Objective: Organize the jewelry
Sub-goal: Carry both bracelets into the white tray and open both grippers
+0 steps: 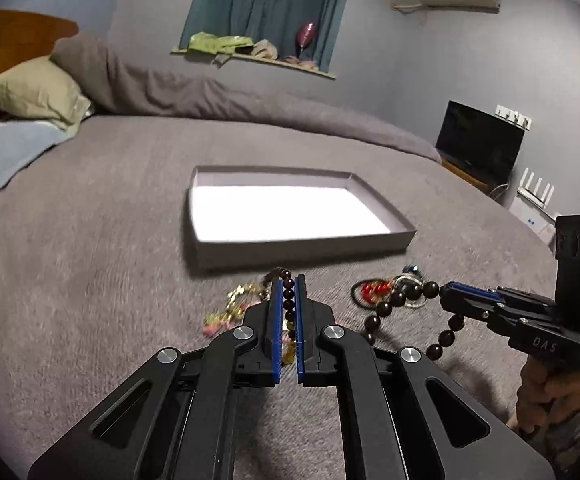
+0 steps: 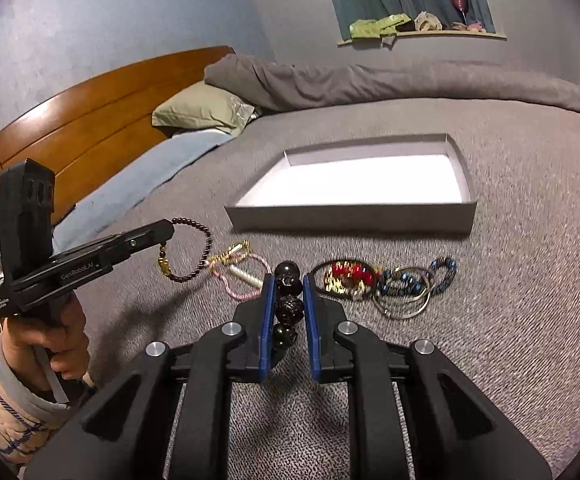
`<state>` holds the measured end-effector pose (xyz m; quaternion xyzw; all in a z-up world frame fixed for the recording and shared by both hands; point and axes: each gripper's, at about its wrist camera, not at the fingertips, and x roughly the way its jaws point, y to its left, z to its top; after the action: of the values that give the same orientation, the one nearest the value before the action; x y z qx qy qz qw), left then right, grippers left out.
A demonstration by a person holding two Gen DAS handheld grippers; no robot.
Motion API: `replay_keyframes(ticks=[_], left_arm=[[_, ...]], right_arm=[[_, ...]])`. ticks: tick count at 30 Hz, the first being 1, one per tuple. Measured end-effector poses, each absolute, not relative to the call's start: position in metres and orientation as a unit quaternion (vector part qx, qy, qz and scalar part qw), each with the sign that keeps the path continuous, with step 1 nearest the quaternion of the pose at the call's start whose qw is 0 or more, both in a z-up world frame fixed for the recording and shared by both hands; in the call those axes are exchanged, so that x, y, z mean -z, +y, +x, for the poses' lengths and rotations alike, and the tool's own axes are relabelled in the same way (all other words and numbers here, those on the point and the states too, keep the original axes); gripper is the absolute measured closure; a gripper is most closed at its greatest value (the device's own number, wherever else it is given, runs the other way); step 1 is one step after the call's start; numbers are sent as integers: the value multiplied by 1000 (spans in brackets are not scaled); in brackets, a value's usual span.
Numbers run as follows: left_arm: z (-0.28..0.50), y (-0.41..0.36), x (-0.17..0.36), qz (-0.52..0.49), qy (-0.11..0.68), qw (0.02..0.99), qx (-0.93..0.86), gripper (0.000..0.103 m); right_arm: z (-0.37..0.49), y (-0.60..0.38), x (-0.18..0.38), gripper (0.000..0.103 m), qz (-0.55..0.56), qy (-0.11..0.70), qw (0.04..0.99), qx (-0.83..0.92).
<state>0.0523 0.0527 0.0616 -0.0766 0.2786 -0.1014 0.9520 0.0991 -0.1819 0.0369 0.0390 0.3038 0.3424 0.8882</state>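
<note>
Left claw [image 1: 288, 280] is pinched tight on a thin bracelet of small dark beads [image 2: 193, 248], which hangs from its tips as a loop with a gold charm at the bottom, clear of the bed [image 2: 510, 280]. Right claw [image 2: 287, 280] is clamped on a bracelet of large dark carved beads [image 2: 288, 304], four of them lined up between its blue pads, the rest of the strand drooping below.

Both pieces look lifted and ready to carry to the grey box [image 2: 354, 220], which lies open on the bed just beyond the jewelry. To do this well, I would keep both grips firm, raise each loop high enough that its dangling part clears the near wall, and move slowly so the strands do not swing and snag the rim. Release should wait until each bracelet is low over the floor of the box, the two set apart so they do not tangle.

Inside, the box shows only its bright white floor; nothing is in it. Left on the bed near its front wall are a pink cord bracelet [image 2: 245, 280], a red bead piece [image 2: 352, 274] and silver bangles [image 2: 404, 300] with blue beads.
</note>
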Motion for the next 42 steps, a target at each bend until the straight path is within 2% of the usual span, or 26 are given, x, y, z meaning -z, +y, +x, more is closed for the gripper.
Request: replay_keyframes(ticks=[13, 23, 33, 42], left_arm=[[86, 34, -89, -57, 262, 956, 122, 97], [136, 33, -98, -49, 269, 955, 112, 97], [186, 26, -81, -46, 300, 947, 100, 97], [208, 40, -37, -44, 350, 932, 82, 97]], right_arm=[[127, -204, -74, 89, 44, 270, 907, -321], [191, -202, -108, 89, 47, 258, 916, -303], [248, -167, -86, 89, 36, 302, 907, -292], [270, -178, -44, 89, 34, 341, 906, -249]])
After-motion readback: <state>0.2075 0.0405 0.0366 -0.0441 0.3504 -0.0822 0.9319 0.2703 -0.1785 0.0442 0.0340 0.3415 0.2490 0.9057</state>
